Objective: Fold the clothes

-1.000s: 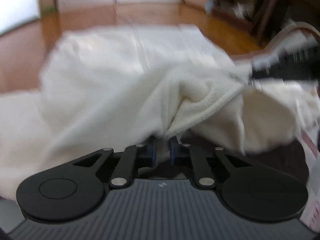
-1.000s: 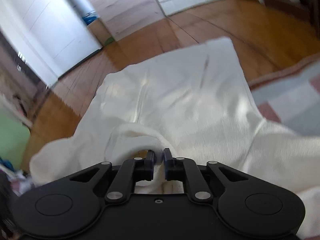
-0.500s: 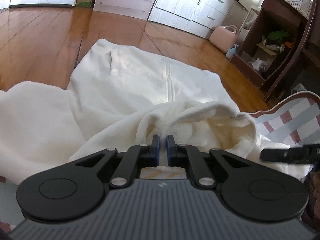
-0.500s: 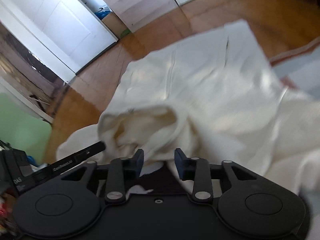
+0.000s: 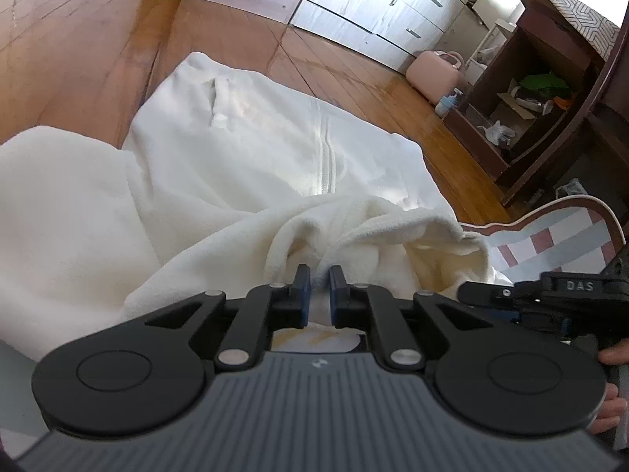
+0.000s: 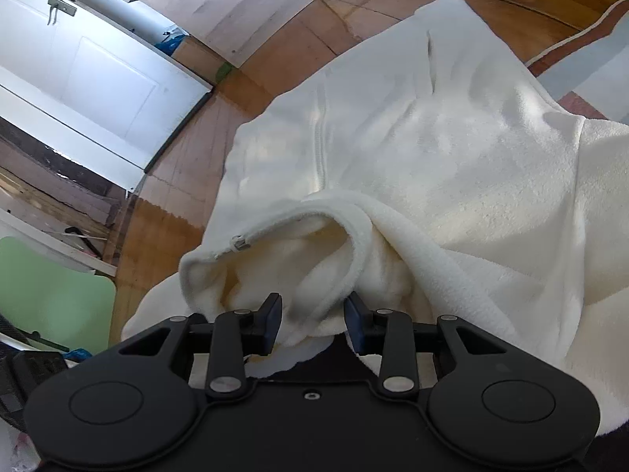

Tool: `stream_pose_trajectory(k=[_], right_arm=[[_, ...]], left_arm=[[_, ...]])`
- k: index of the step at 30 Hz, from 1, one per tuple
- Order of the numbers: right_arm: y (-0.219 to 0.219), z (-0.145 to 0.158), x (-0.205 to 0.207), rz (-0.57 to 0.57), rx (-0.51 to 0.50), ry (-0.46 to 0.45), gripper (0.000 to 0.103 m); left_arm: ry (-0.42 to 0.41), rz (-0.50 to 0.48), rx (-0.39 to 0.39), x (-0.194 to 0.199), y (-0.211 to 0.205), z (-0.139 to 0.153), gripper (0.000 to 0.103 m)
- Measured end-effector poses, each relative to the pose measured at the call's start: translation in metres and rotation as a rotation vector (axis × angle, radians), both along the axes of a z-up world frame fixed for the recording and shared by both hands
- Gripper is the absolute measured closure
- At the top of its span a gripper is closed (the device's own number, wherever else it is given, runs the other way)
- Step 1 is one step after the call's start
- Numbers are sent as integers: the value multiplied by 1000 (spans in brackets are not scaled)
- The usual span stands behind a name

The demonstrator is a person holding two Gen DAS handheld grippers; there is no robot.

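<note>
A cream fleece zip jacket [image 5: 243,165] lies spread on the wooden floor, its collar end bunched close to me. My left gripper [image 5: 319,275] is shut on a fold of the collar fabric. My right gripper [image 6: 314,306] is open, its fingers either side of the collar [image 6: 322,244] without pinching it. The zip pull [image 6: 238,243] shows at the collar's left edge. The right gripper also shows in the left wrist view [image 5: 542,295] at the right, beside the collar.
A checked rug [image 5: 558,236] lies under the near end of the jacket. A dark wooden cabinet [image 5: 550,90] and a pink case [image 5: 434,72] stand to the right. A white door [image 6: 78,78] and a green mat [image 6: 47,295] are to the left.
The right gripper has opened and let go of the jacket. The jacket, lifted and moving a second ago, now lies settled on the floor, with the left gripper still holding the collar.
</note>
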State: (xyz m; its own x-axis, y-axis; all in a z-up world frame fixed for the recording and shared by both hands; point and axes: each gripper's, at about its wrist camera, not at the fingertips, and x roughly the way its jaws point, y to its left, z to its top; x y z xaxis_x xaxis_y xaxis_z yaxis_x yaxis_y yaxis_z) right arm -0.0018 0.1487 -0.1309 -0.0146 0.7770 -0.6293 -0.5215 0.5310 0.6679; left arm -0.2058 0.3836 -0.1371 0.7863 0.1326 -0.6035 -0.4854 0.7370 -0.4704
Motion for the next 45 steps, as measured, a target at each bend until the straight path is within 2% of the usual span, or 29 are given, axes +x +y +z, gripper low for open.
stream_pose_trajectory(k=[3, 6, 8, 10, 12, 15, 16, 17, 18, 19, 21, 22, 23, 25, 27, 30, 31, 33, 35, 40, 42, 45], right_arm=[[3, -1, 1, -7, -10, -20, 63], [4, -1, 2, -14, -13, -25, 63], [3, -2, 2, -18, -14, -24, 63], [3, -3, 1, -21, -15, -24, 63], [3, -4, 1, -23, -18, -24, 63], [4, -2, -1, 1, -10, -54, 63], [5, 0, -3, 20, -3, -79, 65], [6, 2, -4, 39, 5, -104, 72], [6, 4, -6, 58, 12, -128, 91], [7, 7, -8, 81, 16, -165, 92], [7, 22, -21, 141, 4, -301, 93], [5, 28, -26, 157, 2, -339, 94], [3, 34, -30, 170, 0, -372, 94], [-5, 44, -34, 173, 2, -391, 94], [-20, 57, -36, 175, 28, -371, 95], [-49, 80, -49, 213, 74, -309, 95], [-58, 85, -56, 257, 76, -293, 95], [-75, 93, -72, 344, 78, -262, 95], [-88, 92, -86, 412, 56, -243, 95], [-95, 64, -101, 457, -62, -197, 96], [-100, 67, -97, 442, -30, -194, 96], [-110, 86, -101, 466, 24, -279, 95]], left_arm=[[-2, -8, -10, 2, 0, -2, 90], [-2, -12, -35, 5, 3, -6, 75], [-4, -16, -84, 6, 6, -10, 66], [-21, -25, -151, 5, 9, -15, 63], [-30, -30, -180, 6, 10, -18, 60], [-7, -41, -147, 12, 6, -21, 54], [9, -51, -128, 16, 4, -23, 49], [40, -57, -98, 21, 1, -26, 46], [81, -60, -61, 27, -3, -29, 46], [108, -65, -24, 31, -7, -31, 49], [136, -77, 50, 36, -13, -31, 72], [128, -73, 81, 33, -14, -24, 83], [112, -61, 109, 29, -15, -16, 84], [75, -28, 154, 16, -16, 4, 86], [23, 24, 160, -8, -14, 30, 87], [-35, 87, 106, -60, -20, 62, 88], [-36, 100, 93, -76, -25, 69, 88], [-1, 113, 73, -104, -38, 76, 88], [71, 118, 41, -120, -50, 71, 88], [276, 134, -53, -125, -71, 29, 88], [306, 141, -33, -122, -78, 25, 88], [336, 140, 89, -115, -92, 30, 88]])
